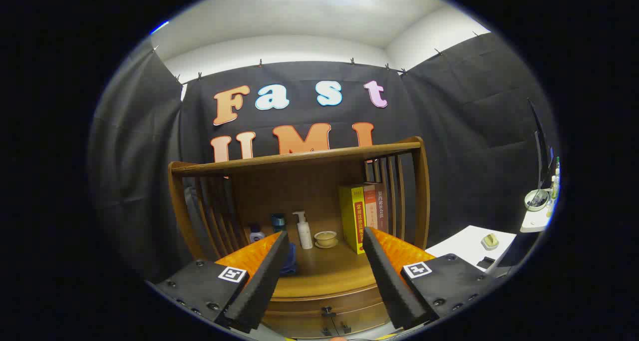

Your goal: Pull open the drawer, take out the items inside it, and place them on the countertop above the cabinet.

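Brown wood makes up the cabinet (299, 156), a small piece with slatted sides, a curved top rail and an open countertop (324, 273) below it. The drawer (327, 308) sits under that countertop, at the near front of the cabinet, shut, with a small dark handle (327, 311) at its middle; nothing inside it can be seen. The gripper (324, 276) hovers just in front of the cabinet with its two fingers spread wide apart and nothing between them but the countertop's front edge and the drawer face.

On the countertop, beyond the fingers, stand a white pump bottle (303, 229) and, just to its right, a small cream cup on a saucer (326, 239). Further right, against the slats, upright books (362, 216) lean together, the nearest one yellow. To the left of the pump bottle are a dark teal container (278, 222) and a small white bottle (256, 233), and something blue (290, 261) lies beside the left finger.

Far to the right, a white table (464, 246) carries a small yellowish object (490, 240).
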